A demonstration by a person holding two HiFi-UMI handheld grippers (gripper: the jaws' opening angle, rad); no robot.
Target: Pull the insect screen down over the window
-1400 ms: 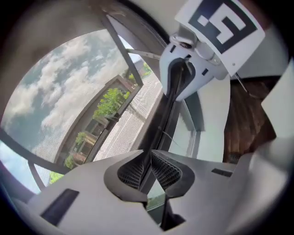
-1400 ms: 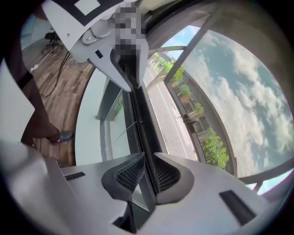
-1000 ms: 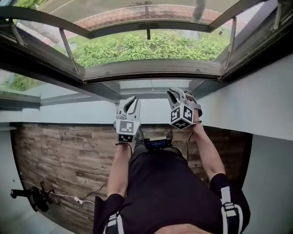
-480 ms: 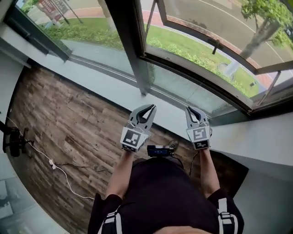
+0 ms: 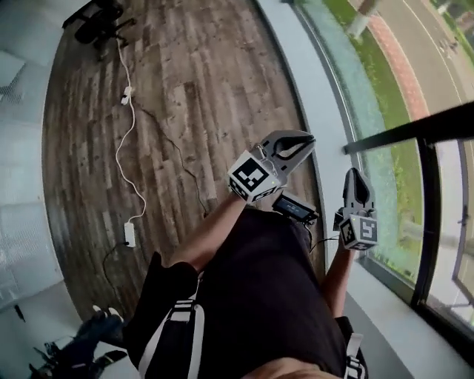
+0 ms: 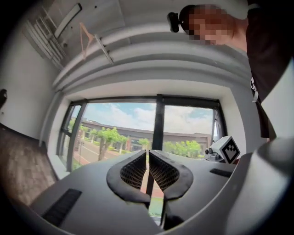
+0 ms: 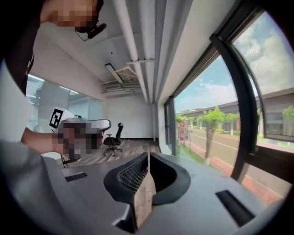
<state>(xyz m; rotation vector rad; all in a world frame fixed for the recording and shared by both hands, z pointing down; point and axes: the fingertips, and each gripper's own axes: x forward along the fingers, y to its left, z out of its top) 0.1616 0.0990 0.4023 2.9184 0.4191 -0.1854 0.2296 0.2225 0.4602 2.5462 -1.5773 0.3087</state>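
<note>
The window (image 5: 433, 185) runs down the right side of the head view, with a dark frame bar across it. No insect screen shows in any frame. My left gripper (image 5: 309, 141) is held out over the wooden floor, shut and empty. The right gripper (image 5: 354, 172) is closer to the glass, above the sill, also shut with nothing in it. In the left gripper view the left gripper (image 6: 148, 152) points at the window's dark mullion (image 6: 158, 124). The right gripper (image 7: 148, 154) points along the room, with the window frame (image 7: 239, 105) at its right.
A white cable with a power adapter (image 5: 129, 133) trails over the wooden floor (image 5: 200, 81). An office chair (image 5: 100, 18) stands at the far end of the room. A small dark device (image 5: 295, 209) hangs at the person's waist. The white sill (image 5: 307, 89) borders the glass.
The head view has swung from facing the open window to looking along the floor, with the window now at the right. Both grippers stay shut and have come away from the window frame.
</note>
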